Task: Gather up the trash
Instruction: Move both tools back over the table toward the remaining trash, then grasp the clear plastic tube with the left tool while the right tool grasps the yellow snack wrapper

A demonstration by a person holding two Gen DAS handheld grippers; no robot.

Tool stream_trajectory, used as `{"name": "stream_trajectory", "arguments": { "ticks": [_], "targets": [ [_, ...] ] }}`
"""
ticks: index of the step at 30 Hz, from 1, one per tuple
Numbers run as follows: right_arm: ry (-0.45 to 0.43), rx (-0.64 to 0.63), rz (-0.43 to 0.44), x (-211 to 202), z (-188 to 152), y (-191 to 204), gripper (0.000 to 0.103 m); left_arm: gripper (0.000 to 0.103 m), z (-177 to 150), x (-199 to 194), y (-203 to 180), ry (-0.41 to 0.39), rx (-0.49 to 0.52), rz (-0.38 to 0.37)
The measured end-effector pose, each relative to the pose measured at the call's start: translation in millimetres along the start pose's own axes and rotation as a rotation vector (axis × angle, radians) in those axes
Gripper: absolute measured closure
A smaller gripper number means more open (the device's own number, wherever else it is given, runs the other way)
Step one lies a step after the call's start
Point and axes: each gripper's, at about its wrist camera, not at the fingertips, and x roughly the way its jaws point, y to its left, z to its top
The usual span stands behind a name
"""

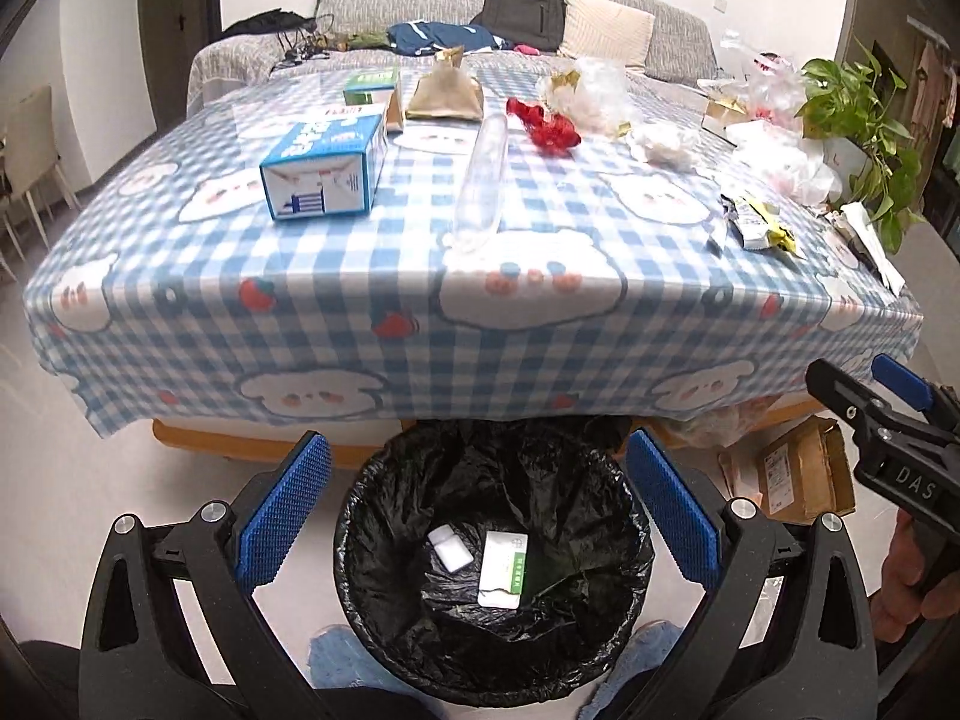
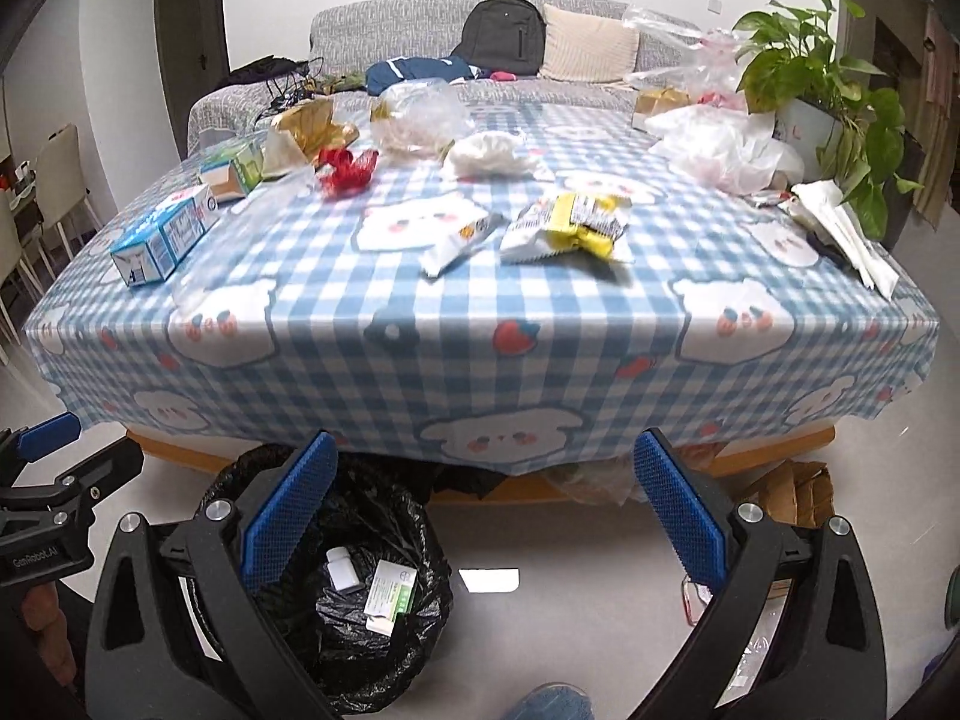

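A bin lined with a black bag stands on the floor before the table; a small white bottle and a white-green box lie in it. My left gripper hangs open over the bin, nothing between its blue pads. My right gripper is open too, empty, right of the bin. On the checked tablecloth lie a blue-white carton, a clear bottle, red wrapping, yellow wrappers and crumpled tissue.
Plastic bags and a potted plant crowd the table's right side. A sofa with a backpack stands behind. Cardboard boxes sit under the table at the right. A person's hand holds the right gripper.
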Motion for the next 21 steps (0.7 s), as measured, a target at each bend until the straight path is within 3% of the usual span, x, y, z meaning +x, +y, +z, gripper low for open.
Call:
{"name": "stream_trajectory", "arguments": {
  "ticks": [9,21],
  "targets": [
    [-0.029,-0.004,-0.017,-4,32,-11,0.008,0.006,33,-3,-9,-0.01,0.011,-0.012],
    [-0.023,0.014,-0.035,16,73,-26,0.008,0.006,94,22,-30,0.003,0.065,-0.012]
  ]
}}
